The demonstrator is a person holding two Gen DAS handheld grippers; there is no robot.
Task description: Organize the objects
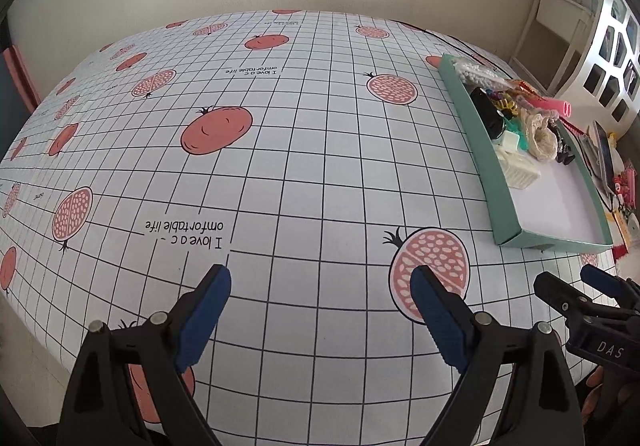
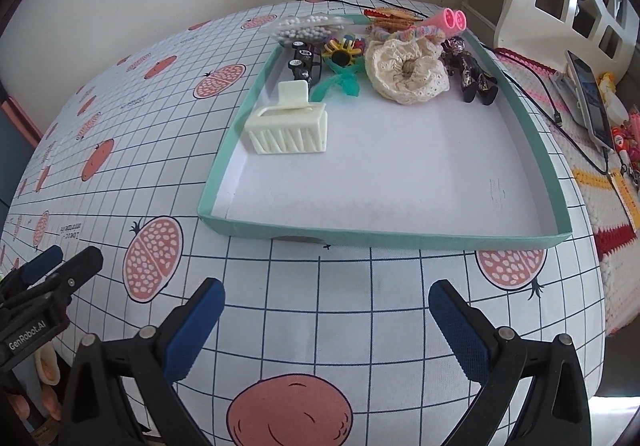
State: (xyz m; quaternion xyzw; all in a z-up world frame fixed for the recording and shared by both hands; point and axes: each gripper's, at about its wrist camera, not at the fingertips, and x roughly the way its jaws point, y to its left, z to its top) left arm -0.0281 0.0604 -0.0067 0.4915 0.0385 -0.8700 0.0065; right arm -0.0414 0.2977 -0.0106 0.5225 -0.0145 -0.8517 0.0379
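My right gripper [image 2: 326,326] hangs just short of the near wall of the teal tray [image 2: 400,236], fingers spread wide with nothing between them. My left gripper [image 1: 320,310] is off to the tray's left over bare pomegranate-print cloth [image 1: 280,166], its fingers spread the same and holding nothing.

Inside the tray, the near half of the white floor lies bare. Past that, by the left wall, sits a cream hair claw [image 2: 288,128]. Beyond it, across the far half, are a black toy car [image 2: 306,60], a sunflower clip with a green tail [image 2: 342,60], a cream lace scrunchie [image 2: 406,70] and a dark bear figure [image 2: 470,72]. At the far wall lie a bag of white beads [image 2: 308,28], a pastel band [image 2: 404,33], a red zigzag trim [image 2: 394,16] and pink rollers [image 2: 450,19], the rollers and trim riding over the rim.

To the tray's right, off the cloth, a phone [image 2: 588,98] and small clutter rest on a crocheted mat.

As I judge it, everything loose already lies gathered in the tray, and no stray piece shows on the cloth. That fits either a tidying just ended or a boxful waiting to be sorted out; the pictures do not settle which, so I name no next grasp.
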